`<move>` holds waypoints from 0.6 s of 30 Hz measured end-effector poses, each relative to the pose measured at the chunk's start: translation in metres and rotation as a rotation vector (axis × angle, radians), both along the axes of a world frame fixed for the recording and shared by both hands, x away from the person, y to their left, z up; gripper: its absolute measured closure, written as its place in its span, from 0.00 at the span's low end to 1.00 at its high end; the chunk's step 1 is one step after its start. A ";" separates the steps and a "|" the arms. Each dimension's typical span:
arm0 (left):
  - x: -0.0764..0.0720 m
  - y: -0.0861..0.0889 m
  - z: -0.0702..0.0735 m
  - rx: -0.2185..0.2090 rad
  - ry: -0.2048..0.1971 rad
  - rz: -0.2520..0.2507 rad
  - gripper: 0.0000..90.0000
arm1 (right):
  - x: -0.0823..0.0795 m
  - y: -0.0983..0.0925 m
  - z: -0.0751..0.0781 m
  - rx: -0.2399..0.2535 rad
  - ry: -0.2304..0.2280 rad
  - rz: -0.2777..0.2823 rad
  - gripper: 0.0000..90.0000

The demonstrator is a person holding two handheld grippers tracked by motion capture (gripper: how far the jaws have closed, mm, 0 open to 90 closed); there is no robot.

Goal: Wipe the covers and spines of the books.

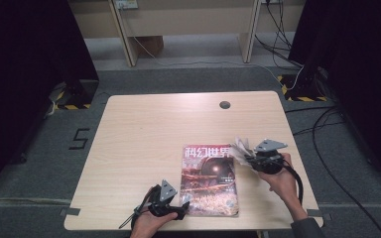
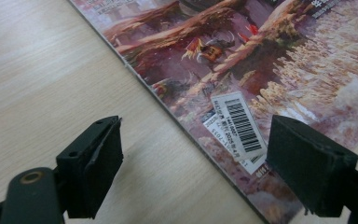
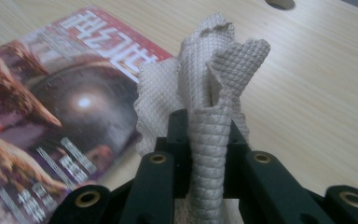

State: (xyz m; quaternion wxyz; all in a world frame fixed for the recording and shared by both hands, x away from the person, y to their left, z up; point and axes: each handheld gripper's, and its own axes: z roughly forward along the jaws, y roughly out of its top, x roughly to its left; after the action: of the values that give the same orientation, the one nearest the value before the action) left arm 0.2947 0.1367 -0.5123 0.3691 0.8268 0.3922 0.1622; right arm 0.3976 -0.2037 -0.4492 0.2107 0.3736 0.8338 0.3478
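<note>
A magazine (image 1: 209,179) with a red and brown cover and white characters lies flat on the wooden table (image 1: 144,134), near its front edge. My left gripper (image 1: 178,207) stands open at the magazine's lower left corner, one jaw over bare wood and the other over the cover beside a barcode sticker (image 2: 238,125); the magazine's edge (image 2: 177,112) runs between them. My right gripper (image 1: 245,157) is shut on a bunched white paper towel (image 3: 209,93), held above the magazine's upper right corner. The towel (image 1: 241,147) sticks up beyond the jaws.
A round cable hole (image 1: 224,104) sits near the table's far edge. Dark curtains stand left and right, and cables (image 1: 322,124) trail on the grey floor at the right. A floor mark "5" (image 1: 79,138) lies left of the table.
</note>
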 end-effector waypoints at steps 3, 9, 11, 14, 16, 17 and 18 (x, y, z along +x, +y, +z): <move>0.000 -0.003 0.000 0.011 -0.014 -0.008 0.18 | 0.007 0.029 0.001 -0.007 -0.007 0.051 0.87; 0.002 -0.002 -0.002 0.009 -0.011 -0.014 0.17 | 0.016 0.064 -0.009 -0.041 0.017 0.110 0.87; 0.002 -0.001 -0.003 -0.008 -0.001 -0.007 0.16 | 0.018 0.074 -0.015 -0.060 0.031 0.124 0.87; 0.002 0.000 -0.003 -0.010 -0.001 -0.004 0.15 | 0.024 0.087 -0.026 -0.072 0.055 0.132 0.86; 0.002 0.000 -0.004 -0.011 -0.006 -0.003 0.15 | 0.026 0.089 -0.030 -0.079 0.061 0.131 0.85; 0.002 0.000 -0.004 -0.014 -0.009 -0.003 0.15 | 0.028 0.091 -0.034 -0.088 0.067 0.130 0.85; 0.002 0.000 -0.004 -0.016 -0.009 -0.002 0.15 | 0.029 0.091 -0.035 -0.091 0.073 0.126 0.85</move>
State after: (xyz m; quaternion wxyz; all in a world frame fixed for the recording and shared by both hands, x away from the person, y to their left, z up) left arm 0.2963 0.1363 -0.5162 0.3776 0.8235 0.3911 0.1625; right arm 0.4268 -0.1127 -0.4846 0.1748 0.3228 0.8776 0.3082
